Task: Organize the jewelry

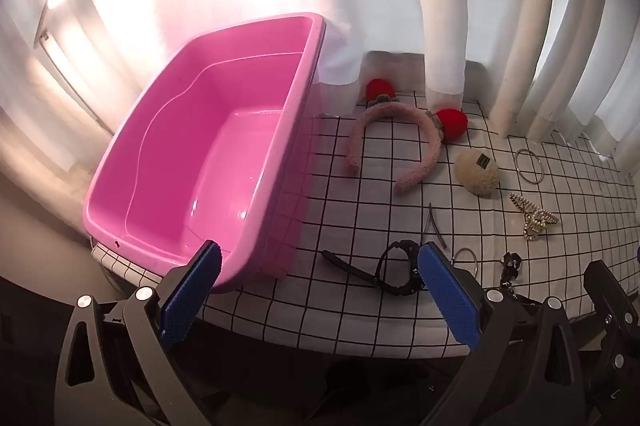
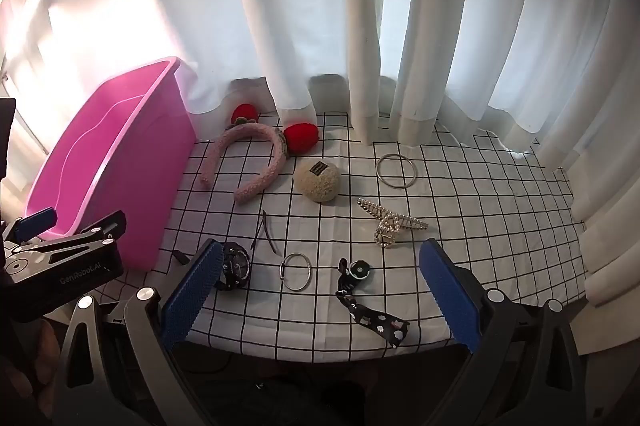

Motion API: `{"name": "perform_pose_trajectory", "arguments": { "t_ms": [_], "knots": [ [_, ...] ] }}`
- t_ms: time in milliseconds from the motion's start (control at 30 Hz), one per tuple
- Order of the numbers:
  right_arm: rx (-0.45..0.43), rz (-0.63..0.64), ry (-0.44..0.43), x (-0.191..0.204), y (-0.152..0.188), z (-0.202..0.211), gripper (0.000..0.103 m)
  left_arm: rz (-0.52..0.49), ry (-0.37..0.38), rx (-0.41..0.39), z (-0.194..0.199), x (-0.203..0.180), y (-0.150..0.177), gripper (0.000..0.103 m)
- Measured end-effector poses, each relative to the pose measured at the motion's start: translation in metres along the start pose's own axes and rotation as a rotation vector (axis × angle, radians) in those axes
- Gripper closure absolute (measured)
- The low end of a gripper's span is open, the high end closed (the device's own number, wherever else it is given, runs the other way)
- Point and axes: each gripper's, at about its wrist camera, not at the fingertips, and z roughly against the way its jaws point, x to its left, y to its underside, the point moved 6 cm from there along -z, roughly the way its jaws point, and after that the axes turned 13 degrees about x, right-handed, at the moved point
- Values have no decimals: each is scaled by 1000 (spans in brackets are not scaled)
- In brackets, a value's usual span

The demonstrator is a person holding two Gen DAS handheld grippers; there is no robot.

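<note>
A pink plastic bin stands empty at the table's left; it also shows in the right wrist view. On the checked cloth lie a pink headband with red pompoms, a beige fluffy ball, a large silver ring, a pearl hair claw, a small silver ring, a black watch, a thin metal hairpin and a black floral hair tie. My left gripper is open at the near edge, by the bin and watch. My right gripper is open over the near edge.
White curtains hang along the back and right of the table, their hems touching the cloth. The left gripper's body shows at the left of the right wrist view. The table's front edge lies just ahead of both grippers.
</note>
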Motion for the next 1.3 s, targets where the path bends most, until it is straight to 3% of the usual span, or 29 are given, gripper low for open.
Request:
{"name": "perform_pose_trajectory", "arguments": {
  "t_ms": [267, 1067, 1300],
  "knots": [
    [-3, 1, 2, 1, 1, 2, 9, 37, -9, -9, 1, 7, 6, 6],
    [-5, 3, -1, 7, 2, 0, 9, -16, -4, -55, 12, 0, 0, 6],
    [-5, 4, -4, 8, 1, -1, 9, 9, 11, -36, 7, 5, 2, 6]
  ]
}}
